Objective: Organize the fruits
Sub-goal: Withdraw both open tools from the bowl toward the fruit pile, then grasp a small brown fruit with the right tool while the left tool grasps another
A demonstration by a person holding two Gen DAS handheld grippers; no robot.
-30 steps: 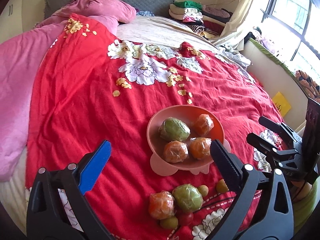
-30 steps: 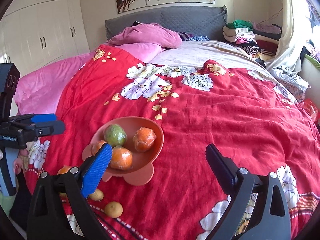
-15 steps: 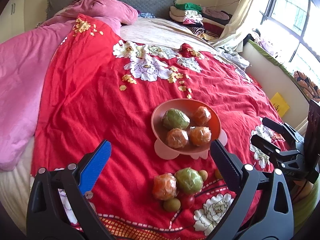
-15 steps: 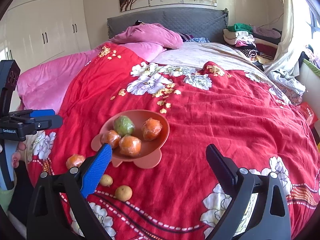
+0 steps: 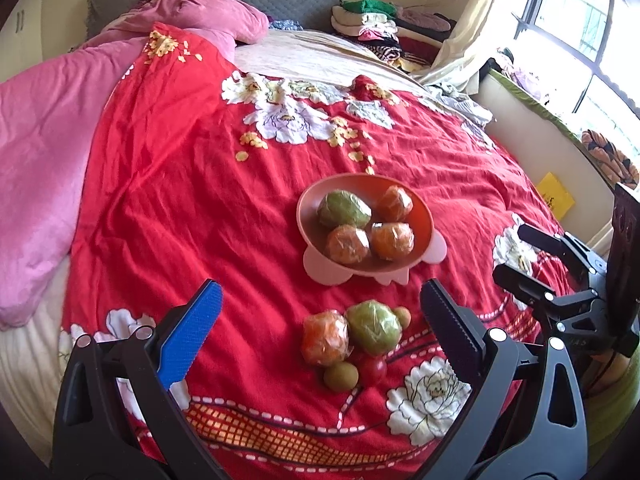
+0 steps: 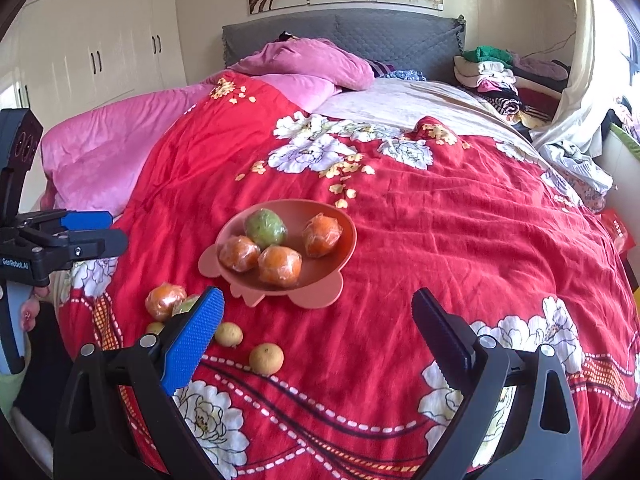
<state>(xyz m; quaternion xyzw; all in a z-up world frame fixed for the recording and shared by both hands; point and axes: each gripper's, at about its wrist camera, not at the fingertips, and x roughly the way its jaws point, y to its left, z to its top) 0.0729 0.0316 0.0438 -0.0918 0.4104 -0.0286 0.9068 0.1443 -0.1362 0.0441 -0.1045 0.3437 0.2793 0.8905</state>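
Observation:
A pink bowl (image 5: 310, 200) (image 6: 348, 222) rests on the red bedspread, holding one wrapped green fruit (image 5: 343, 209) and three wrapped orange fruits. In front of it lie a wrapped orange fruit (image 5: 325, 337), a wrapped green fruit (image 5: 373, 326), a small red fruit (image 5: 373, 370) and small yellowish fruits (image 5: 340, 376) (image 6: 266, 358). My left gripper (image 5: 320, 312) hangs open above the loose pile, holding nothing. My right gripper (image 6: 316, 312) is open over the blanket just before the bowl, empty. Each gripper shows at the other view's edge.
A pink quilt (image 5: 36, 152) covers the bed's left side and a grey headboard (image 6: 360, 36) stands behind. Folded clothes (image 6: 488, 68) pile at the far right. A window ledge (image 5: 532, 120) runs along the right, and white wardrobes (image 6: 100, 48) stand at left.
Both grippers have pulled back and risen, so the bowl and the loose fruits sit farther up each view. More of the blanket's near edge shows. Both stay open.

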